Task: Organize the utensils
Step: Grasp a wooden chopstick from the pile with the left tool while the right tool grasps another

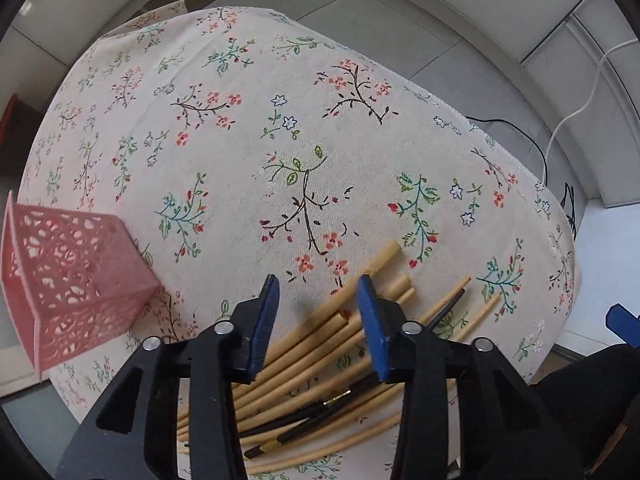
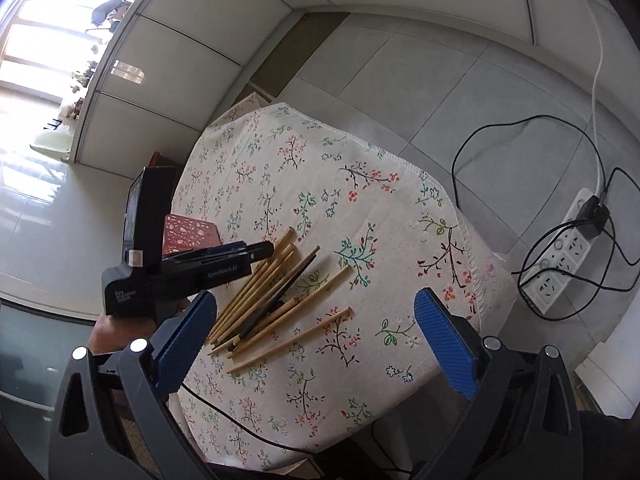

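Left tongs (image 1: pixel 318 294) released, jaws straddling the chopstick pile (image 1: pixel 320 360) on the worktop (image 1: pixel 280 140), nothing gripped; right tongs (image 2: pixel 316 320) wide open, held back above the near edge. Judged step: picking the first sticks; next, close on a few and carry to the pink basket (image 1: pixel 68 276), left of the pile. Only the right view shows two stray chopsticks (image 2: pixel 292 340) lying apart from the pile.

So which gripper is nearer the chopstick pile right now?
Left. The left gripper hangs open directly over the chopstick pile, beside the pink basket. The right gripper is open, held back near the table's edge.
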Motion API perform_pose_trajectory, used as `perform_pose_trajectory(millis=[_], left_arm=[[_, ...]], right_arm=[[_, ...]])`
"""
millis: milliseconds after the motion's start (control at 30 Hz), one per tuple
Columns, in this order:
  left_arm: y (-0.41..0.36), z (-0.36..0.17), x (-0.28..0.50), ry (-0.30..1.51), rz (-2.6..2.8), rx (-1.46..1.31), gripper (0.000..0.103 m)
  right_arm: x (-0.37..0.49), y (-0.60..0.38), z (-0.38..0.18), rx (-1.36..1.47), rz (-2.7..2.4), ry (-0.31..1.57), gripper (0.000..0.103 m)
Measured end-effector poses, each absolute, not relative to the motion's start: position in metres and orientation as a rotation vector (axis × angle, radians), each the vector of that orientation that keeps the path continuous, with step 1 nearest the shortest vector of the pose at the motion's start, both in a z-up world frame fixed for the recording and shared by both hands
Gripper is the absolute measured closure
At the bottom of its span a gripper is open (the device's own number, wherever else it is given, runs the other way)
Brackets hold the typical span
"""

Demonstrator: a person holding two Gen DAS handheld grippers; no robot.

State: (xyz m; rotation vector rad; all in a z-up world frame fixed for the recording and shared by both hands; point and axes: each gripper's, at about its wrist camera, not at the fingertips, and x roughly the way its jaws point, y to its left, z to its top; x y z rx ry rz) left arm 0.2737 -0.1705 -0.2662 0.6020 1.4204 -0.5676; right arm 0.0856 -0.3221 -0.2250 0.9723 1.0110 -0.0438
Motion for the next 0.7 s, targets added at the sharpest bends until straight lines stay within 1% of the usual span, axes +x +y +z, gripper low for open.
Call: perform_pose_trajectory(millis=[33, 67, 100, 300, 367, 500, 567, 700], left_arm=[[-0.171, -0.266, 0.275, 1.421, -0.594, 0.593, 0.069], [-0.172, -0.265, 0.276, 1.424, -0.616, 0.588, 0.074], [-0.172, -0.265, 0.277, 1.428, -0.630, 0.593, 0.076], [-0.175, -0.273, 0.266, 1.420, -0.664, 0.693, 0.078], [-0.175, -0.277, 0.265, 1.406, -0.678, 0.711, 0.083], [-0.165, -0.272, 0.258, 1.353, -0.719, 0.690, 0.086], [-0.150, -0.263, 0.256, 1.312, -0.731, 0.673, 0.089], [-0.117, -0.225, 0.238, 1.204, -0.752, 0.611, 0.091]], right_arm=[[0.087, -0.322, -0.226, 0.971, -0.045, 1.020, 0.007], [0.088, -0.322, -0.226, 0.961, -0.052, 1.028, 0.007], [0.088, -0.321, -0.226, 0.948, -0.064, 1.037, 0.007], [0.089, -0.318, -0.242, 0.978, -0.111, 1.098, 0.007], [0.088, -0.317, -0.246, 0.987, -0.133, 1.117, 0.007], [0.092, -0.311, -0.251, 1.007, -0.165, 1.150, 0.007], [0.095, -0.309, -0.260, 1.024, -0.185, 1.190, 0.007], [0.099, -0.298, -0.270, 1.086, -0.219, 1.237, 0.007]])
